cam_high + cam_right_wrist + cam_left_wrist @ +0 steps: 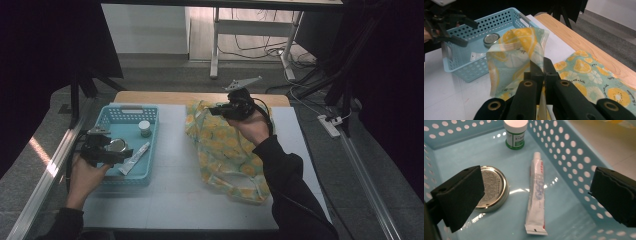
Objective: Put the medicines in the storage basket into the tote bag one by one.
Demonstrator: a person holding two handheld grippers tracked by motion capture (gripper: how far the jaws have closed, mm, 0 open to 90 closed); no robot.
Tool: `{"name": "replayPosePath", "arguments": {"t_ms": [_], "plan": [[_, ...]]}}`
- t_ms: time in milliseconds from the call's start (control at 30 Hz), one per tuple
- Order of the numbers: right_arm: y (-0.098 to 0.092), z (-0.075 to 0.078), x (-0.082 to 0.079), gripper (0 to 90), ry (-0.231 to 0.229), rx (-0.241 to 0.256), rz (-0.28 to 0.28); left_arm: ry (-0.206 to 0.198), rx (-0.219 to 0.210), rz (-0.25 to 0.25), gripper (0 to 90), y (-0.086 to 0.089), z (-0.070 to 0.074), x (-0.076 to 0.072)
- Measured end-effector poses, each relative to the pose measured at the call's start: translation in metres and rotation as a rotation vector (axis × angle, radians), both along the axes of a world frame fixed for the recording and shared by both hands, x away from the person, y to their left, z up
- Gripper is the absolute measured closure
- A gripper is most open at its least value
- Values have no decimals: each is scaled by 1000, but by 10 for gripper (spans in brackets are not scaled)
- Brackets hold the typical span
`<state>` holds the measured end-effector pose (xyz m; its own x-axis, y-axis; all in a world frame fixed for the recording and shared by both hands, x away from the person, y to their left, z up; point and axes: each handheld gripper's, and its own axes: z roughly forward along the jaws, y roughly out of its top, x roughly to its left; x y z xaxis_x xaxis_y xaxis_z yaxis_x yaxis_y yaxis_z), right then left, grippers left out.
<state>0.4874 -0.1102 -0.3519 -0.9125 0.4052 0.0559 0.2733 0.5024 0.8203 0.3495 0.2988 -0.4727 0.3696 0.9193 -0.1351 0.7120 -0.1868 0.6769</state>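
Observation:
A light blue perforated basket (112, 116) (579, 152) (461, 66) sits at the table's left. It holds a round metal tin (116, 145) (492, 187) (491, 39), a white tube (134, 158) (537, 195) and a small white-capped green jar (145, 128) (515, 133). My left gripper (117, 155) (534, 200) hangs open over the basket, with the tube between its jaws and untouched. My right gripper (216, 110) (542, 68) is shut on the rim of a yellow lemon-print bag (225, 150) (516, 55), lifting that edge off the table.
The white table top (175, 195) has free room between basket and bag and along the front. A wooden strip (165, 96) runs along the far edge. Desk legs and cables (260, 47) lie on the floor beyond.

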Motion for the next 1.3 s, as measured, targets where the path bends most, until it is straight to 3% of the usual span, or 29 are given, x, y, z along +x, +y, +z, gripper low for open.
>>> {"name": "replayPosePath", "arguments": {"t_ms": [67,167,367,700,900,1300], "plan": [[0,0,0,894,0,0,0,30,0,3,0,1,1,5],[0,0,0,894,0,0,1,13,19,6,0,2,4,10],[0,-1,0,894,-1,1,3,55,34,13,0,7,-2,27],[-2,-2,0,894,2,3,4,160,108,69,0,13,-17,55],[-3,-3,1,894,6,4,2,223,123,90,0,18,-28,66],[-6,-4,1,894,8,8,3,315,233,95,0,11,-38,80]]}}
